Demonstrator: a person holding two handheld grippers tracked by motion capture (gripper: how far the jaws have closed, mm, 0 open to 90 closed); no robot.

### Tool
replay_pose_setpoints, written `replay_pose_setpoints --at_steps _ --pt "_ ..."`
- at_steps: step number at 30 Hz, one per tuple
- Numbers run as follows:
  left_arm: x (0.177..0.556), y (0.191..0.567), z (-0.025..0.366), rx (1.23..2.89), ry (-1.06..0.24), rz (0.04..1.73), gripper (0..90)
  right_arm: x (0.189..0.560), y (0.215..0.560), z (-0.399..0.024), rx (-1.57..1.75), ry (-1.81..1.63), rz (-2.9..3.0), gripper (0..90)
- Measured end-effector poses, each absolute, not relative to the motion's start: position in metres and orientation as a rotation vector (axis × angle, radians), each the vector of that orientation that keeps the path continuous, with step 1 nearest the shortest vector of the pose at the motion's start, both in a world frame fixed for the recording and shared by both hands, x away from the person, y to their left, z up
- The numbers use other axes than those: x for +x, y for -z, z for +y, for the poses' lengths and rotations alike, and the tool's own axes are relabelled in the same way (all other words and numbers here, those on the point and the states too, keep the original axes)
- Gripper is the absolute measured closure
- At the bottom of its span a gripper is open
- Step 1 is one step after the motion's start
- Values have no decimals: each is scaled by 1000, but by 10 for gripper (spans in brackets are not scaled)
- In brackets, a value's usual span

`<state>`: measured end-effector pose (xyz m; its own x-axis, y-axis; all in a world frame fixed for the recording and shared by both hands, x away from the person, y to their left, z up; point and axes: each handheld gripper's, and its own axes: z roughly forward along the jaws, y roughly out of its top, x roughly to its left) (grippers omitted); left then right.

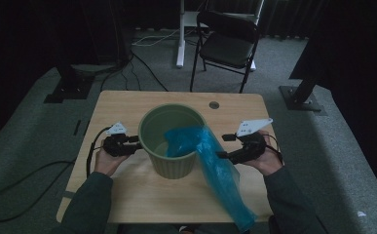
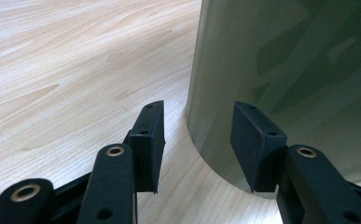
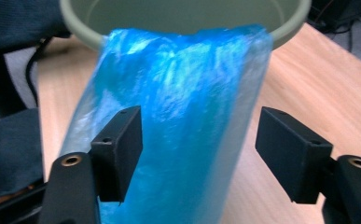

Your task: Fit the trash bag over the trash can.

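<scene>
A green bin [image 1: 172,134] stands on the wooden table [image 1: 127,105]. A blue plastic bag [image 1: 210,161] hangs over its right rim, one end inside, the rest trailing down to the table's front edge. My left gripper [image 1: 138,146] is open at the bin's left side; in the left gripper view its jaws stand apart right by the bin wall [image 2: 281,70] near the base. My right gripper [image 1: 221,146] is open beside the bag. In the right gripper view the bag [image 3: 178,121] lies between its wide jaws, and no pad presses on it.
A black folding chair [image 1: 227,41] and a white stand stand on the carpet beyond the table. A small hole [image 1: 214,105] sits in the table top at the far right. Cables run across the floor at left. The person's sleeves come in from the bottom.
</scene>
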<state>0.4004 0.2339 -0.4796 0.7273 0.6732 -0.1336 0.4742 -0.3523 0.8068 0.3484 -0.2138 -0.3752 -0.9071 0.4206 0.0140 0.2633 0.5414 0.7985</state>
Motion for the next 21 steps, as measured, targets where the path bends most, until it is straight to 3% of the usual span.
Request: replay_pose_setpoints --at_steps 9,14,18,21 --pt "400 479 234 2017 -276 871 546 344 390 -207 613 -1253 2618 250" --pt "401 480 234 2017 -276 872 546 347 393 -207 624 -1245 2621 337" --pt "400 479 234 2016 -278 872 546 349 394 -206 598 -1250 2646 635" --pt "400 479 234 2014 -280 873 547 350 393 -207 597 -1255 2640 771"
